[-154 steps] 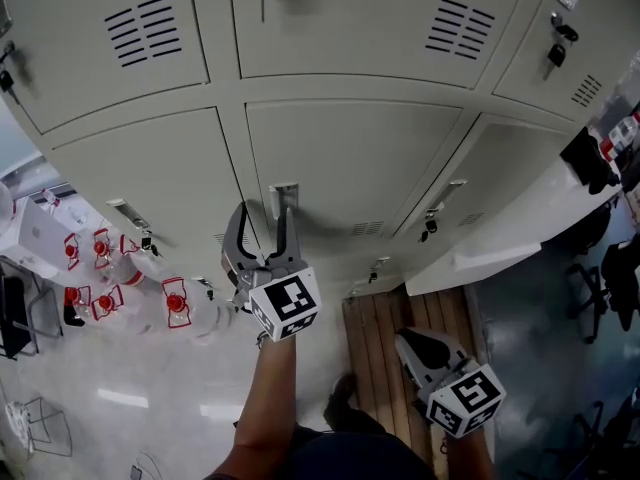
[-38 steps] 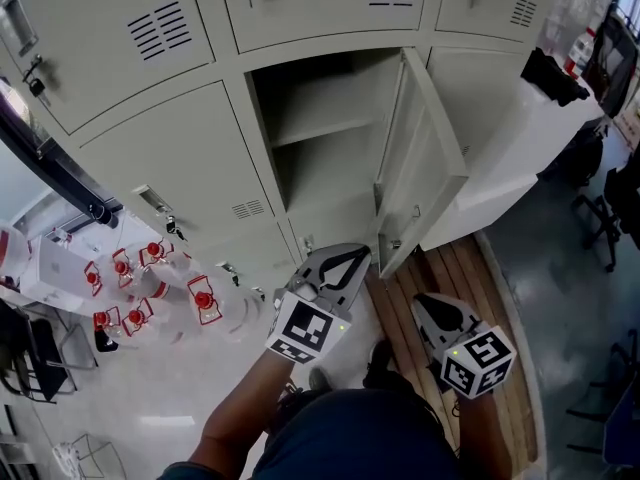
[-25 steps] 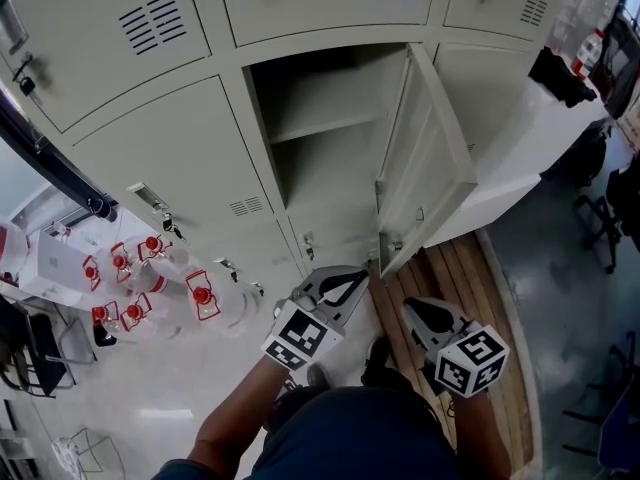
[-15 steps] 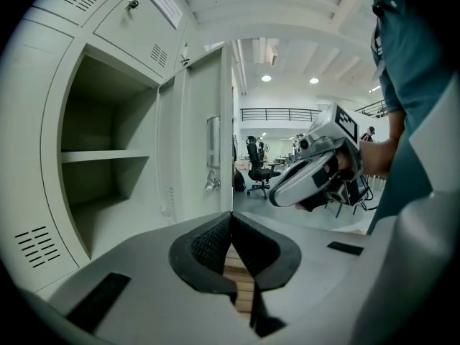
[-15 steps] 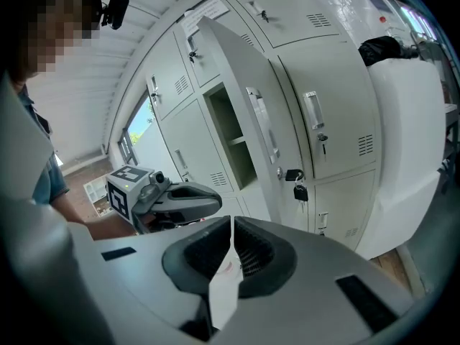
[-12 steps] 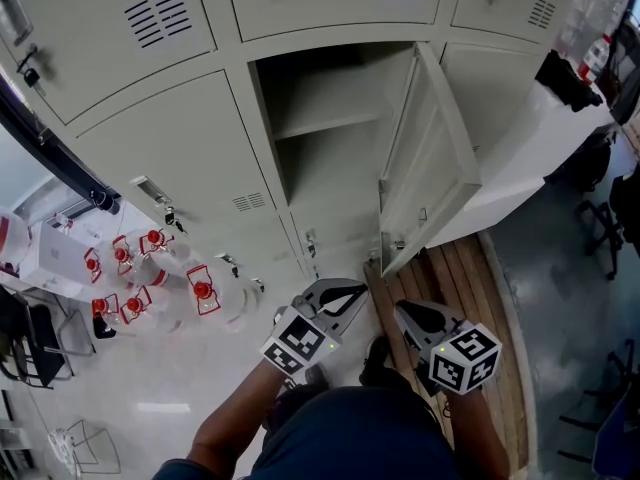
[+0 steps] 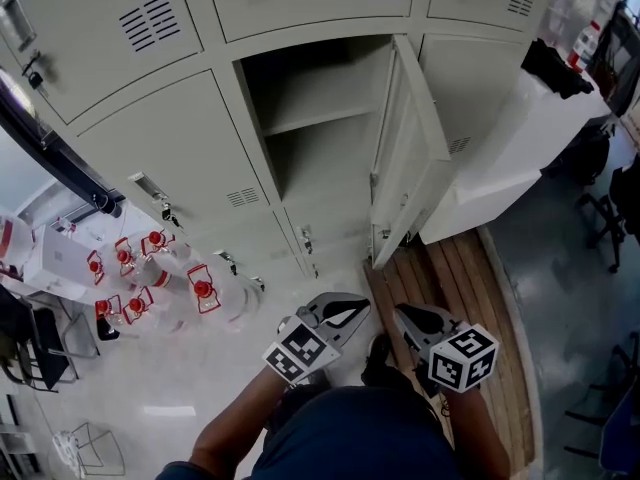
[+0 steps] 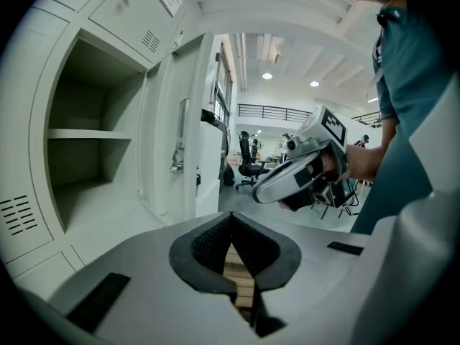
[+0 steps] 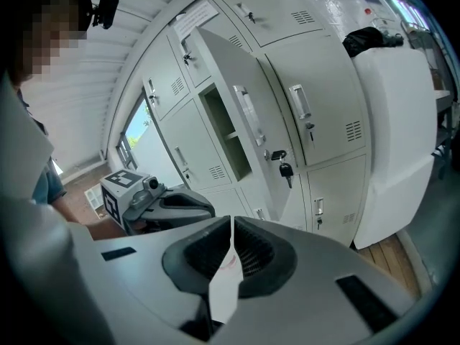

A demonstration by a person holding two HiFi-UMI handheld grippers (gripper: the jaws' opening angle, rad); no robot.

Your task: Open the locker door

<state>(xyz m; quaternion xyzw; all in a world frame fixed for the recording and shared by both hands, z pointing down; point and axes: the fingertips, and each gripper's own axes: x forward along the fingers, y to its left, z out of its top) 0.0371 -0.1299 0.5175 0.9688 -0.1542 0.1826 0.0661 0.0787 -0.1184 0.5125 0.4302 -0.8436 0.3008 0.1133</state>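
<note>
Grey steel locker door [image 7: 405, 158] stands open at the right, hiding its compartment's [image 7: 300, 183] right wall; inside, only a shelf [image 7: 318, 118] shows. Below it, the left gripper [image 7: 352, 307] and right gripper [image 7: 404, 317] are both clenched, empty.

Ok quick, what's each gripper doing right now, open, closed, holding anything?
Left gripper: closed, holding nothing.
Right gripper: closed, holding nothing.

Red-capped clear bottles [image 7: 203, 290] at left, wooden floor slats [image 7: 485, 293] at right, black bag [image 7: 560, 68] on white counter [image 7: 500, 163].
</note>
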